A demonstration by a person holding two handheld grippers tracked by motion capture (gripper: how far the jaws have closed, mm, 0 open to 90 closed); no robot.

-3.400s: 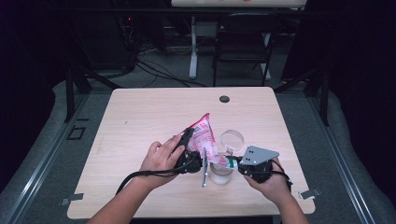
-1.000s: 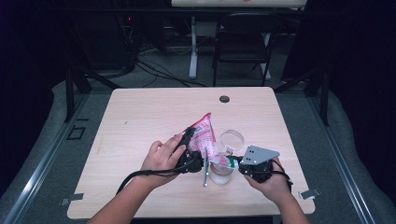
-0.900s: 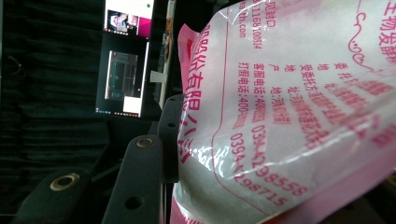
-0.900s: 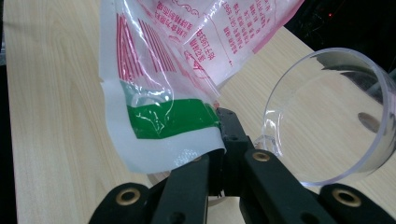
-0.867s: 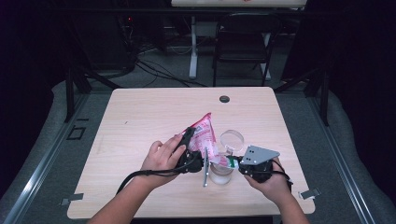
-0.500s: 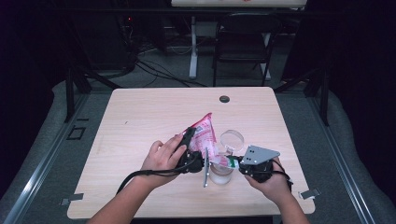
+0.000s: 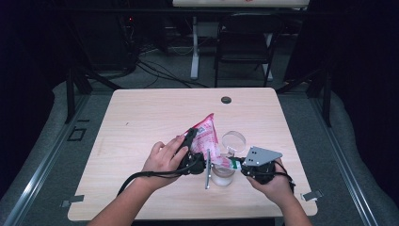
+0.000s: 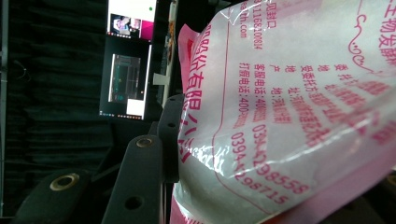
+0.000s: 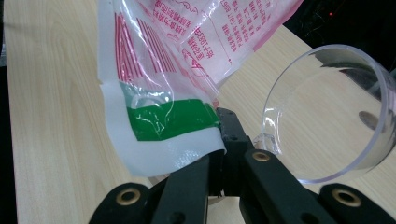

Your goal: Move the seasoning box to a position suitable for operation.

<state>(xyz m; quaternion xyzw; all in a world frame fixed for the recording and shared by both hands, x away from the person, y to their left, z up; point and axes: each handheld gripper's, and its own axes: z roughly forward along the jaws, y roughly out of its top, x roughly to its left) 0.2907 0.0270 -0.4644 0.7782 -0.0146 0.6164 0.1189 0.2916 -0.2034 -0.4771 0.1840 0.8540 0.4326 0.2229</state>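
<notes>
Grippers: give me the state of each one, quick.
Left hand-held gripper: closed on the body of the pink bag.
Right hand-held gripper: shut on the bag's green-striped edge.

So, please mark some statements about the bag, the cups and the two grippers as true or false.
1. The right gripper is shut on the bag at its green-striped edge. True.
2. The bag lies flat on the table. False: both grippers hold it up, tilted.
3. The left gripper grips the bag. True.
4. A clear cup stands below the bag. True.
5. The bag is blue. False: it is pink and white.
</notes>
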